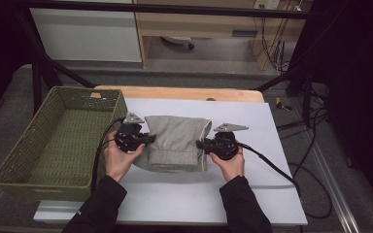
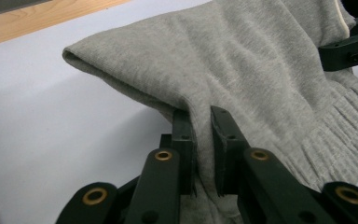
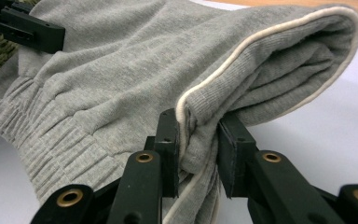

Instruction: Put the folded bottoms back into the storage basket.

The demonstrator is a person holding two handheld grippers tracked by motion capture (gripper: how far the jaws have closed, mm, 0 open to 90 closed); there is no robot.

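Observation:
A folded grey sweat garment [image 1: 175,141] with ribbed cuffs and a cream piping edge lies on the white sheet [image 1: 252,184] in the middle of the table. My left gripper [image 1: 148,139] is shut on the garment's left edge; in the left gripper view its jaws [image 2: 202,128] pinch a fold of grey cloth [image 2: 242,70]. My right gripper [image 1: 200,144] is shut on the garment's right edge, where its jaws [image 3: 199,135] clamp the piped hem [image 3: 261,37]. A hand holds each gripper from below.
A green woven basket [image 1: 14,165] stands at the left, its rim close to my left gripper. The wooden table edge [image 1: 184,93] runs behind the sheet. Cables [image 1: 272,165] trail off to the right, and black frame bars stand at the back corners.

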